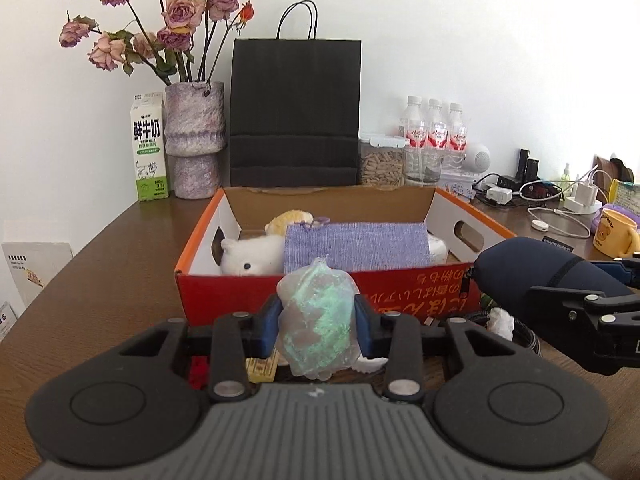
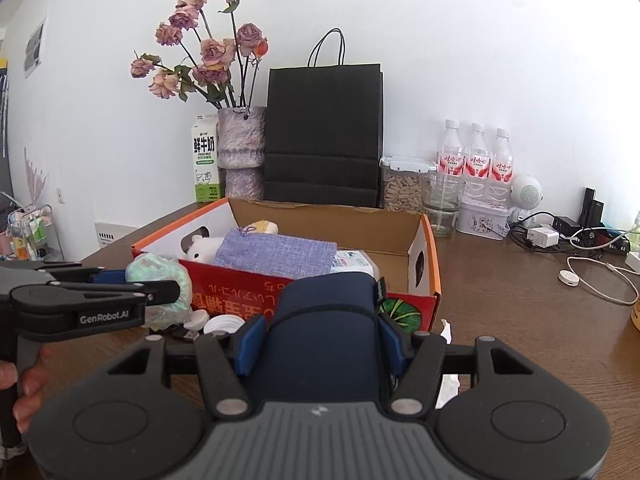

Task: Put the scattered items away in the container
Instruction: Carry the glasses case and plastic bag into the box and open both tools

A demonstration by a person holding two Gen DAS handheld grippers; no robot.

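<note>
A: So, left hand-held gripper (image 1: 316, 322)?
B: Blue pads were clamped on a crumpled translucent bag (image 1: 317, 320), lower centre of frame, just before the red box (image 1: 224, 300).
A: Right one?
B: Right hand-held gripper (image 2: 320, 344) was clamped on a navy pouch (image 2: 324, 320), centre frame, near the box's front wall.
A: Box contents?
B: White plush (image 1: 250, 256), lilac cloth (image 1: 356, 246). The box stood on the brown surface (image 1: 100, 280).

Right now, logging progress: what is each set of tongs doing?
Left tongs: closed on the bubble-wrap bundle.
Right tongs: closed on the navy pouch.
</note>
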